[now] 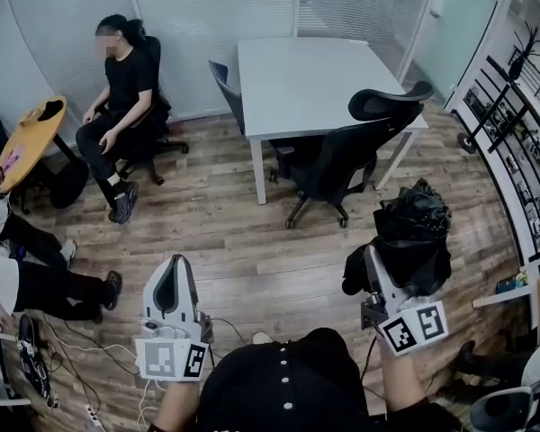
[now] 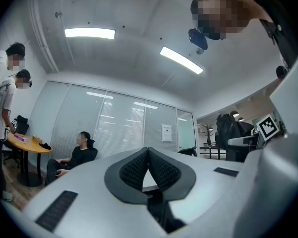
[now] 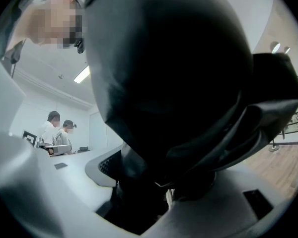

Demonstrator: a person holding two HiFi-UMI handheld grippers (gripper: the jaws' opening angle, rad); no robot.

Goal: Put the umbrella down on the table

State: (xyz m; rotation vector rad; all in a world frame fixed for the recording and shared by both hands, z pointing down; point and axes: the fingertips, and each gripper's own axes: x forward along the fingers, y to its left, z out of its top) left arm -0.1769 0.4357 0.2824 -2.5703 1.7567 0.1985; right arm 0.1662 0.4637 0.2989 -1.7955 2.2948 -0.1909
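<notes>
Nearest, the white left gripper point(image 2: 148, 151) is seen with its black ribbed pads point(image 2: 133, 170) pressed together and nothing caught between them. The white right gripper point(image 3: 156, 175) is clamped on a black folded fabric umbrella point(image 1: 414, 232), which is held in the air over the brown wood-plank floor point(image 1: 234, 241). Farther off, a black mesh office chair point(image 1: 342, 156) is drawn up to the white rectangular table point(image 1: 306, 70), from which the umbrella is well apart, and a person in black clothes point(image 1: 121, 106) is seated at the far left.
</notes>
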